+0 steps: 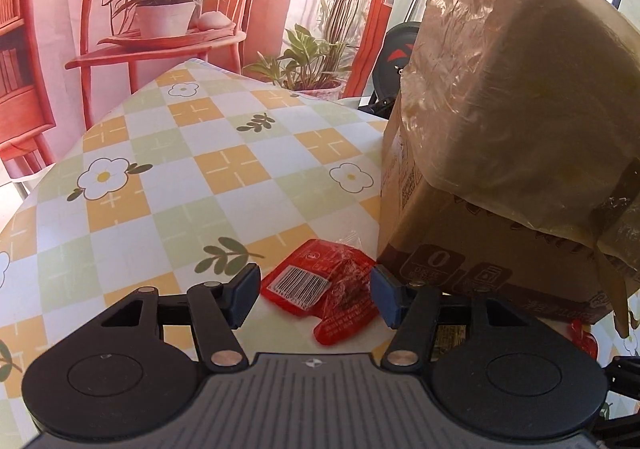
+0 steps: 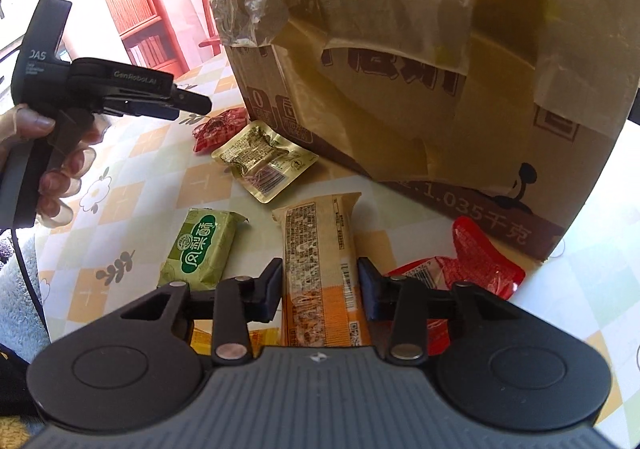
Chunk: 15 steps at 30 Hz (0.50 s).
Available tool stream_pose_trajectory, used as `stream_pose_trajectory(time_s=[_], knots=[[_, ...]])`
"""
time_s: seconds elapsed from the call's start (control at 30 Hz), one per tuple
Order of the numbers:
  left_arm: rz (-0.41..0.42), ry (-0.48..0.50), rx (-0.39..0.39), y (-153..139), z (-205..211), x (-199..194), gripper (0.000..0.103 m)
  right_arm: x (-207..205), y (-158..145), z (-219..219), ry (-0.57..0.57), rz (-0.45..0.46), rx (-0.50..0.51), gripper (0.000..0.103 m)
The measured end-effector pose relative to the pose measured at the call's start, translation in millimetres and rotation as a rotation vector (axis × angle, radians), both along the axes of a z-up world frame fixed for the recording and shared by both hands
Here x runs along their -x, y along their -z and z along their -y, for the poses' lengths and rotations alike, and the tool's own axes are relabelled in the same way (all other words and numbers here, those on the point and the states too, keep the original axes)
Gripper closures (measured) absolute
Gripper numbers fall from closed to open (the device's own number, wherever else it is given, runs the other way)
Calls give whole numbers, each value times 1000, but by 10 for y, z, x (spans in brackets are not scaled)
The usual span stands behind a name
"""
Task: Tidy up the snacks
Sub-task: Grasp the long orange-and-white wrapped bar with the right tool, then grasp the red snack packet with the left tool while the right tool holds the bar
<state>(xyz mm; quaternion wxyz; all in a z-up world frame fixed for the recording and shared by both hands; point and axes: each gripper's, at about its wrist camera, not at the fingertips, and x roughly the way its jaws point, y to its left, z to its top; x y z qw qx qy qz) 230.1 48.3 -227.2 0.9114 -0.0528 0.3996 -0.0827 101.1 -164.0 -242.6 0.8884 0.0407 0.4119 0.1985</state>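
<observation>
1. left wrist view: left gripper point(image 1: 314, 295) spread wide, straddling a red packet point(image 1: 320, 289) on the table point(image 1: 180, 177) beside the cardboard box point(image 1: 480, 209).
2. right wrist view only: right gripper point(image 2: 320, 287) pinching the orange snack bar point(image 2: 320, 269); green packet point(image 2: 200, 249) and gold packet point(image 2: 262, 161) lie nearby.

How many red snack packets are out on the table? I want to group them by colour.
2 in the right wrist view: one red packet at the cardboard box's left corner, beside the gold packet; another red packet by the right gripper. More may be hidden.
</observation>
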Motion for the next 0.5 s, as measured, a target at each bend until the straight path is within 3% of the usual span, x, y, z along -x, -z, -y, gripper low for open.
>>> stream_pose_trajectory(time_s=[0.17, 0.5], knots=[[-44, -35, -2, 165, 50, -132, 39, -3, -4, 11, -3, -4, 4, 62], [-55, -5, -34, 199, -278, 227, 38, 9, 6, 18, 4, 1, -5, 62]])
